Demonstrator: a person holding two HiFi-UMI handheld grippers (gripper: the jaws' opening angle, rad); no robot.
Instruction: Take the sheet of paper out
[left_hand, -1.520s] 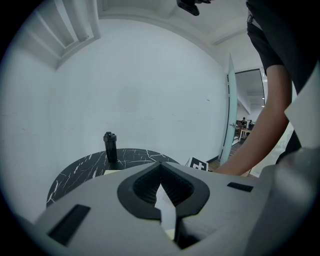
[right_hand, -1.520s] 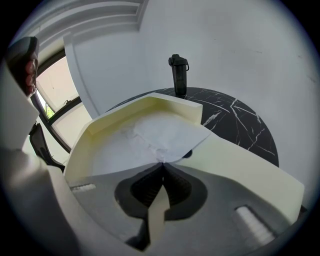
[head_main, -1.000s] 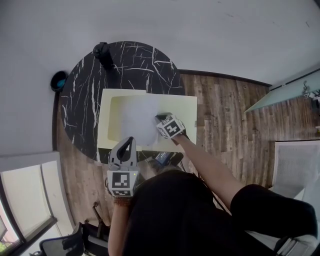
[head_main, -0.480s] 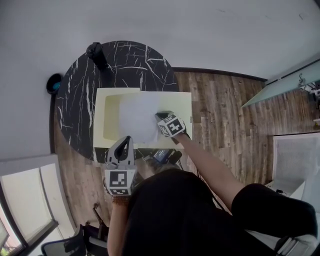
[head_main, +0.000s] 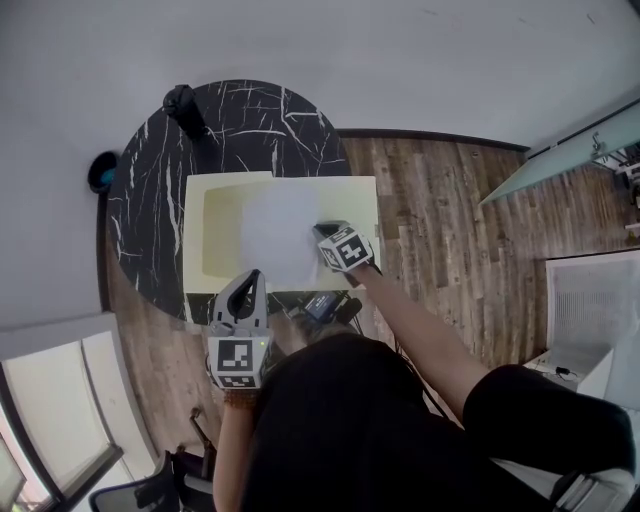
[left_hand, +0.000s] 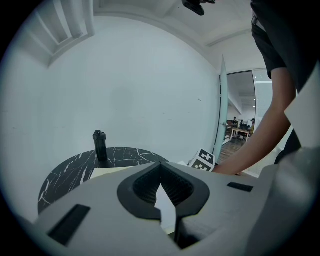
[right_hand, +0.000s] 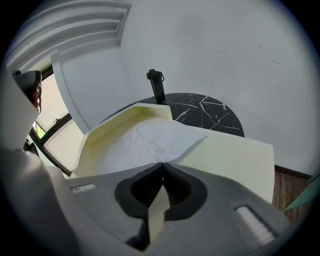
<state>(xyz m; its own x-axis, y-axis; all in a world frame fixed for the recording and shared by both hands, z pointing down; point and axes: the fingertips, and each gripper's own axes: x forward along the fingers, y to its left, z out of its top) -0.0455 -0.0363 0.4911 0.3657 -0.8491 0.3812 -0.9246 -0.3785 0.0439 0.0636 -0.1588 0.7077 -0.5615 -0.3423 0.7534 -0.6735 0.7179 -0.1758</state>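
The sheet of paper (head_main: 272, 232) lies in the pale yellow box (head_main: 193, 262) on the black table (head_main: 150, 190). Its right edge is pinched between the right gripper's (head_main: 320, 234) jaws. The left gripper (head_main: 250, 282), jaws together and empty, hangs at the table's near edge.

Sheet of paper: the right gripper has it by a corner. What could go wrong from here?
1. The right gripper pinches the sheet of paper by one corner only, and it looks creased; a hard pull may tear it or slip off.
2. Nothing holds the box down: the left gripper is shut and back off it, and the box juts past the table edge, so it may drag along.
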